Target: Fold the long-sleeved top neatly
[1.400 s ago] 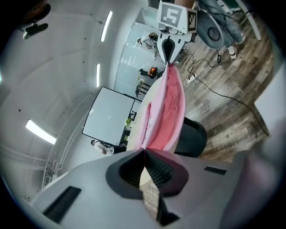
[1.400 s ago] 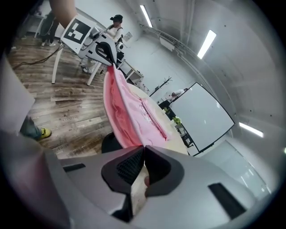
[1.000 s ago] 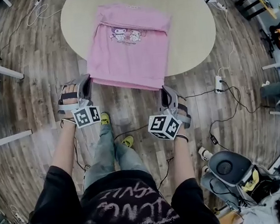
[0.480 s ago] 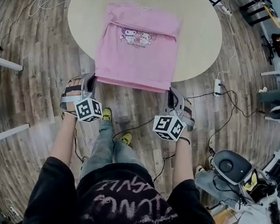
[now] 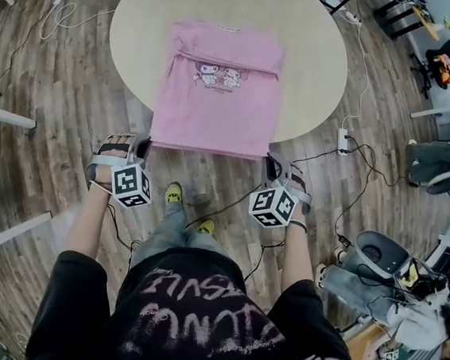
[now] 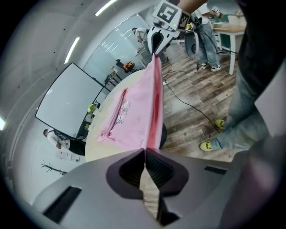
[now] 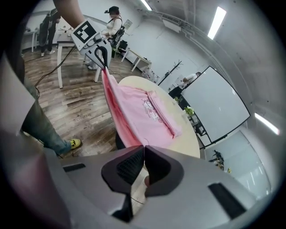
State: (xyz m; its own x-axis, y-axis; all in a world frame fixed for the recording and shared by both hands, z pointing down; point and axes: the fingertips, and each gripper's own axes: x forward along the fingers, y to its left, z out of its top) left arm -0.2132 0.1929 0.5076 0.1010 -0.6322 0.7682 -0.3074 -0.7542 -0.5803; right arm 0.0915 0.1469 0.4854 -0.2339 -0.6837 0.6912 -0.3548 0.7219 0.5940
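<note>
Top [image 5: 219, 88], pink, long-sleeved: body lies flat on round desk [image 5: 308, 54] ahead of both jaws, sleeves apparently already tucked in. The hem hangs off the desk rim, stretched between the two grippers. Left gripper [image 5: 143, 146]: jaws clamped on one hem corner. Right gripper [image 5: 272, 162]: jaws clamped on the other corner. Remaining, by judgement: carry hem forward to collar, then smooth. Below jaws: floor cables [image 5: 228, 205], power strip [image 5: 342, 140], yellow shoes [image 5: 172, 193]. Nothing appears to block the fold.
</note>
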